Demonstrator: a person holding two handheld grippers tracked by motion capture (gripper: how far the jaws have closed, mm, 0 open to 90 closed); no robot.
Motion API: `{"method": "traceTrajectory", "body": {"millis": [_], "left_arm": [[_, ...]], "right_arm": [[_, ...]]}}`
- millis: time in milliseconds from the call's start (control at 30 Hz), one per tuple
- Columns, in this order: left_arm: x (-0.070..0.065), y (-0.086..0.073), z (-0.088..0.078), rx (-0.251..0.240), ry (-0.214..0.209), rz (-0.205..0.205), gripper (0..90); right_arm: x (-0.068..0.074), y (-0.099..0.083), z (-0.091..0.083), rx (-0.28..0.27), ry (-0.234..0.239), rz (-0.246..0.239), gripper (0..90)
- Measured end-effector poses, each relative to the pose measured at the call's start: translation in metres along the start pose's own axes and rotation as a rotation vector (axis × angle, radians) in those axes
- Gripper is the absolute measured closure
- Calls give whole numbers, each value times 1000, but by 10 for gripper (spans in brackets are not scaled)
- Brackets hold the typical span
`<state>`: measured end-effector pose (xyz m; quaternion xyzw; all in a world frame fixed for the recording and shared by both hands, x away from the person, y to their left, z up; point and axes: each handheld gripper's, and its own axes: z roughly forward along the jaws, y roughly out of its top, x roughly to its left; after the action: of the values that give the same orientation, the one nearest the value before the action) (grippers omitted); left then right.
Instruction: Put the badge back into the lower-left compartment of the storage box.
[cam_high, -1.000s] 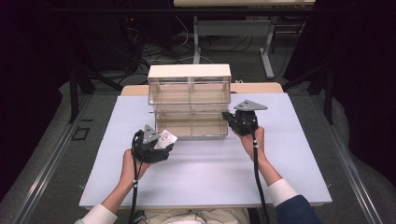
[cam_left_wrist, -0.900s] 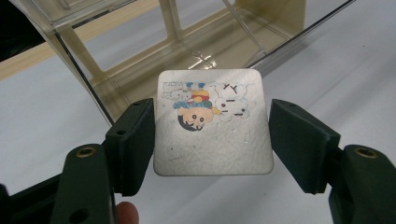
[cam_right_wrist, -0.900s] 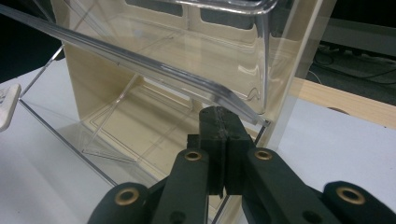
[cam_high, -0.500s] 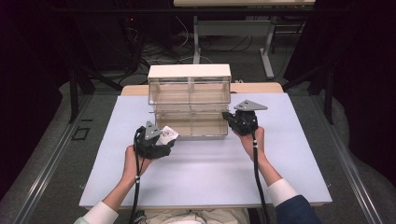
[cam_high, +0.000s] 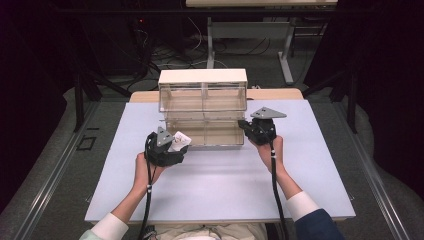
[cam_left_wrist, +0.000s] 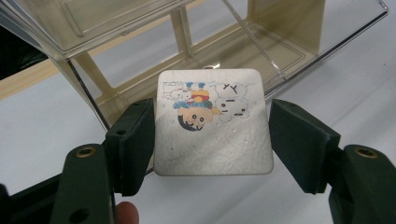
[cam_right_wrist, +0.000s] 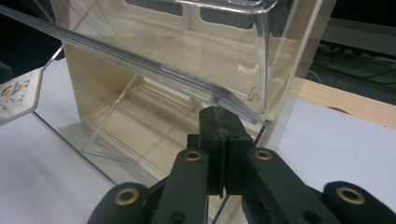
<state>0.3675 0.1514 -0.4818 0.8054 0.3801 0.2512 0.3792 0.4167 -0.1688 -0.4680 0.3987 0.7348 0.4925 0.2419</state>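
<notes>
A white square tile (cam_left_wrist: 215, 149) with a cartoon print sits between the jaws of my left gripper (cam_left_wrist: 212, 140), which is shut on its two side edges. Seen from above, the left gripper (cam_high: 176, 148) holds the tile (cam_high: 181, 139) just left of the front of the open clear drawer (cam_high: 205, 134). That drawer is the bottom one of a cream-framed drawer unit (cam_high: 202, 80). My right gripper (cam_high: 243, 125) is at the drawer's right front corner. Its jaws (cam_right_wrist: 219, 114) are pressed together at the drawer's thin clear rim (cam_right_wrist: 140, 65) and seem to pinch it.
The unit stands at the back middle of a white table (cam_high: 215, 190). Its upper clear drawers are closed. Dark floor, cables and table legs lie beyond the far edge. The tile (cam_right_wrist: 16, 93) shows at the left in the right gripper view.
My left gripper with the tile has crept slightly toward the open drawer. The right gripper has kept still at the drawer's corner.
</notes>
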Motion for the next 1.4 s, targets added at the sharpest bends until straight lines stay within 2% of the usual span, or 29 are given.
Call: {"method": "traceTrajectory", "body": {"millis": [567,600,700,800,833,1400], "left_arm": [[3,2,9,-21,36,-2,335],[2,1,10,-28,39,-14,335],[2,2,12,-22,45,-16,335],[3,2,15,-22,53,-2,335],[2,2,16,-25,54,-13,335],[7,1,26,-54,80,-24,335]], "right_arm": [[0,0,0,-2,1,0,900],[0,0,0,-1,1,2,900],[0,0,0,-2,1,0,900],[0,0,-1,2,2,-1,900],[0,0,0,-2,2,-1,900],[0,0,-1,0,7,-1,900]]}}
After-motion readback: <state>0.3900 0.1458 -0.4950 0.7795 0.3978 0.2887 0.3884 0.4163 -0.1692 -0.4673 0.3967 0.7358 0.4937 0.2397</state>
